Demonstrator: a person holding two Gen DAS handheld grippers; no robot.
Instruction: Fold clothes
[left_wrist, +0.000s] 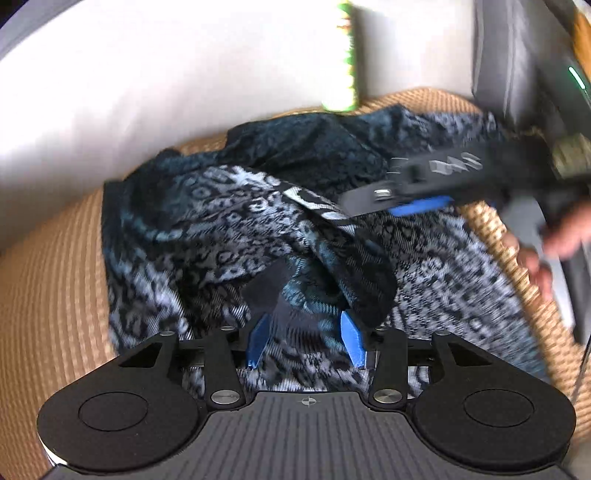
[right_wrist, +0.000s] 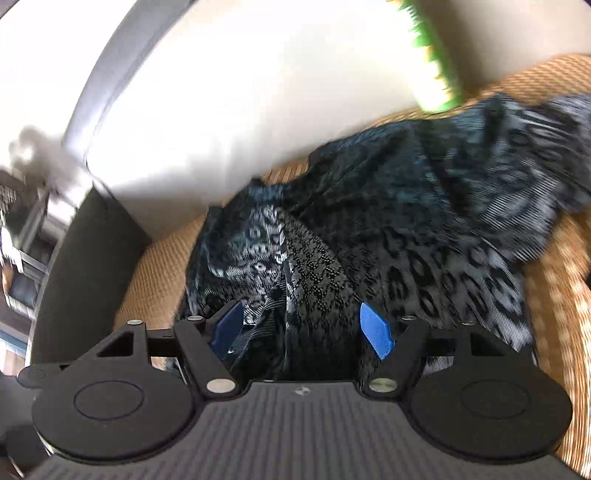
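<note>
A crumpled garment (left_wrist: 229, 221) in a blue, grey and black animal print lies spread over a woven straw mat (left_wrist: 48, 280). My left gripper (left_wrist: 306, 338) hovers low over its near part, open, with a raised fold of cloth between the blue fingers (left_wrist: 352, 339). The right gripper (left_wrist: 406, 199) reaches in from the right, held by a hand (left_wrist: 554, 240), close to a striped band of the garment (left_wrist: 317, 206). In the right wrist view the right gripper (right_wrist: 303, 326) is wide open over a bunched ridge of the garment (right_wrist: 317, 273).
A white cushion back (left_wrist: 166, 74) stands behind the mat, with a green-fringed item (left_wrist: 347, 55) leaning on it. A dark grey object (left_wrist: 517, 55) is at the far right. In the right wrist view a dark armrest (right_wrist: 85, 266) borders the mat (right_wrist: 554, 325) on the left.
</note>
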